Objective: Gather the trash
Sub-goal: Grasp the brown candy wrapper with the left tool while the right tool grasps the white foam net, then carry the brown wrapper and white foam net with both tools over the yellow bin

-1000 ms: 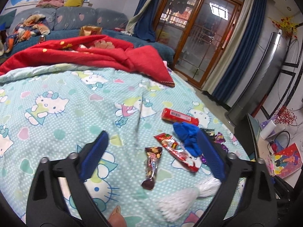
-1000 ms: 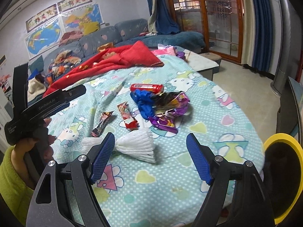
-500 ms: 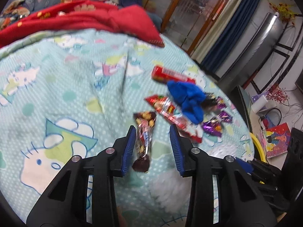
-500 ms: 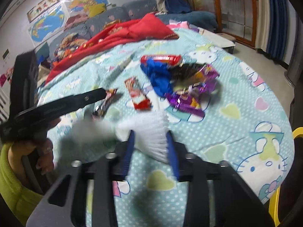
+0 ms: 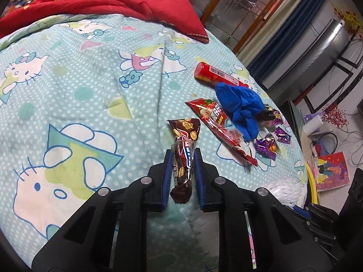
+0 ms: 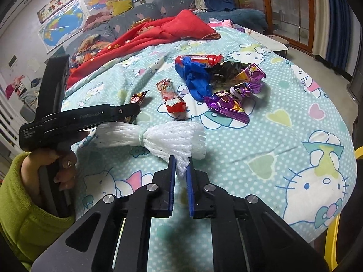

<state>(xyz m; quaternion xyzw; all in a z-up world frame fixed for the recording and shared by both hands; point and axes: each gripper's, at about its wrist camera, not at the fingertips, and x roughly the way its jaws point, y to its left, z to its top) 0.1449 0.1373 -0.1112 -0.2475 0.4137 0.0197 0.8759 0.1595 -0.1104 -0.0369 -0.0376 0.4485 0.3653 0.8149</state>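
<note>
The left hand-held gripper (image 5: 182,158), just closed, clamps the light, crinkly brown foil snack wrapper (image 5: 183,158) mid-length, while the right hand-held gripper (image 6: 180,168), also just closed, pinches the soft, compressible white foam fruit net (image 6: 158,136) by its near edge.

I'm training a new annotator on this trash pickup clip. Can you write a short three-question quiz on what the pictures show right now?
1. True or false: the left tongs are shut on the brown snack wrapper.
2. What do the right tongs grip?
A. the blue glove
B. the white foam net
C. the red tube
3. Fill in: the trash lies on a cartoon-cat print ____.

Key:
1. True; its blue pads pinch the wrapper's middle.
2. B; the pads pinch the net's near edge.
3. Blanket.
</note>
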